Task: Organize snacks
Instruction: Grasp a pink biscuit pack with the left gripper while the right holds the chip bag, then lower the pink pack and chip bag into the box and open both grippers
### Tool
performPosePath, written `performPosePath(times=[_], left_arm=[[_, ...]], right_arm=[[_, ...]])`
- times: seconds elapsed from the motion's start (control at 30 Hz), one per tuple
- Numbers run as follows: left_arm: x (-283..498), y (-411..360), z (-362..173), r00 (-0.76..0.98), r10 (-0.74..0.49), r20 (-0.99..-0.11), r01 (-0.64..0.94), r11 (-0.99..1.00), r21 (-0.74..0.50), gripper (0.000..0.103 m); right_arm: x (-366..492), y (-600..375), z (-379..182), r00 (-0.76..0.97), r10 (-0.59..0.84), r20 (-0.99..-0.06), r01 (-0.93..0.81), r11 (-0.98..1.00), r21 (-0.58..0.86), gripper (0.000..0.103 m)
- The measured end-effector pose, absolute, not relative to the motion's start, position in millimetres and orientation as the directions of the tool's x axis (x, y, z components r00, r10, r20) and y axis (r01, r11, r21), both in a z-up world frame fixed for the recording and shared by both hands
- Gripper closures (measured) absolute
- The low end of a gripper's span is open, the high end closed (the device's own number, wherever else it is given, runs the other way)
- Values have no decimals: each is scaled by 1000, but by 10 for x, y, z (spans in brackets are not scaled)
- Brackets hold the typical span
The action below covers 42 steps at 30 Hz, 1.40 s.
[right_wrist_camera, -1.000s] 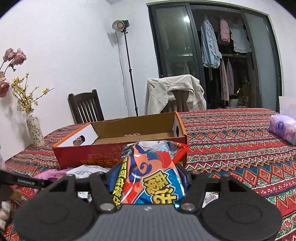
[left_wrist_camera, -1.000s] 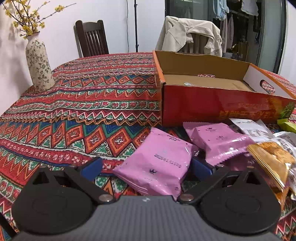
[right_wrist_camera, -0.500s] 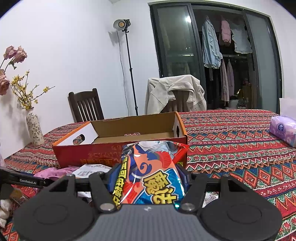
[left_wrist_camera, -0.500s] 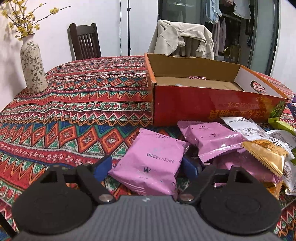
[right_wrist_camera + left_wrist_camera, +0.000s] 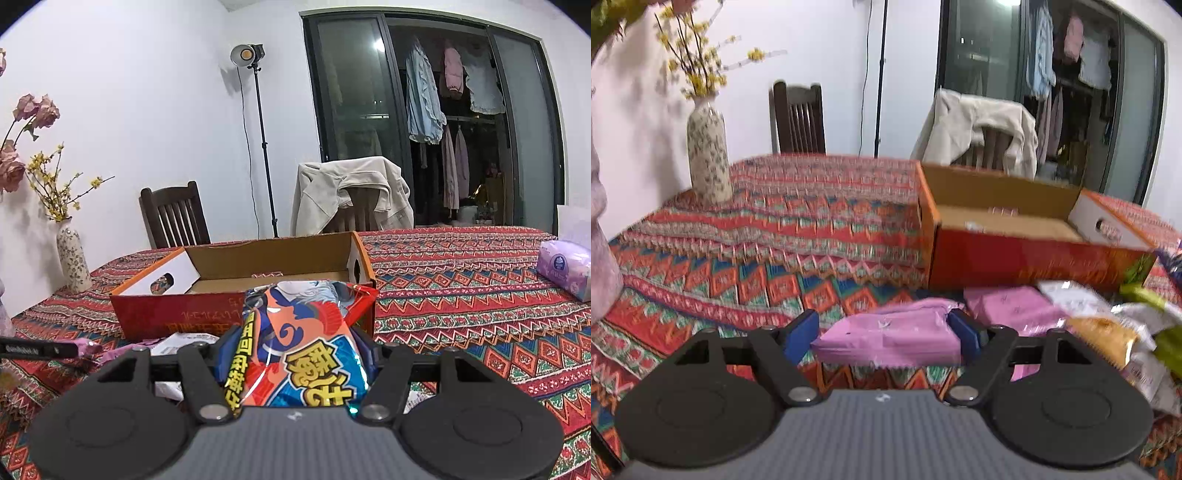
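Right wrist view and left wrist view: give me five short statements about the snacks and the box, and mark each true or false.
1. The right gripper is clamped on a glossy red-and-blue snack bag with yellow lettering. True.
2. The open red cardboard box is packed full of snacks. False: most of its brown floor is bare.
3. A flat pink snack packet lies between the fingers of the left gripper, whose jaws are closing. True.
4. The patterned ceramic vase with yellow flowers stands inside the box. False: it stands on the red patterned tablecloth, well away from the box.
5. More packets lie loose in front of the box. True.
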<state>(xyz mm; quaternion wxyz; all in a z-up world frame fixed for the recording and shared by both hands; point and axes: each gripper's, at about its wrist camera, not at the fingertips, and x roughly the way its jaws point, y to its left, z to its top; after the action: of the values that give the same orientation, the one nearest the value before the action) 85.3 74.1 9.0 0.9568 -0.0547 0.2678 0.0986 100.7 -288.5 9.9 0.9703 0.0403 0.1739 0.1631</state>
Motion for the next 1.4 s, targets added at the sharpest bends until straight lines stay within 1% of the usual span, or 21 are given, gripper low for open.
performPosePath(times=[0.07,0.2,0.47,0.83,1.23,1.4], left_arm=[[825,729,177,853,156,-498,-215,975,-62,29],[820,695,299,876,141,-461,-204,975,-89,29],[877,646,325,884,126,-450,-192,976,-104,30],[924,514,603,920,104,-379,-155,982,-107,30],[1313,263,897,948,48,-316,-92,988,-124,30],[1614,148,993,950,47,-308,-89,988,-123,30]], right_arm=[[1004,-2878,128,889,332,-316,-305,943,132,42],[1024,-2849,195,893,334,-301,-309,942,128,42],[1058,-2825,215,894,336,-296,-312,942,125,42],[1126,-2805,305,901,344,-265,-323,939,120,42],[1511,-2680,603,913,343,-220,-332,939,86,42],[1795,-2634,724,912,343,-224,-332,939,87,42]])
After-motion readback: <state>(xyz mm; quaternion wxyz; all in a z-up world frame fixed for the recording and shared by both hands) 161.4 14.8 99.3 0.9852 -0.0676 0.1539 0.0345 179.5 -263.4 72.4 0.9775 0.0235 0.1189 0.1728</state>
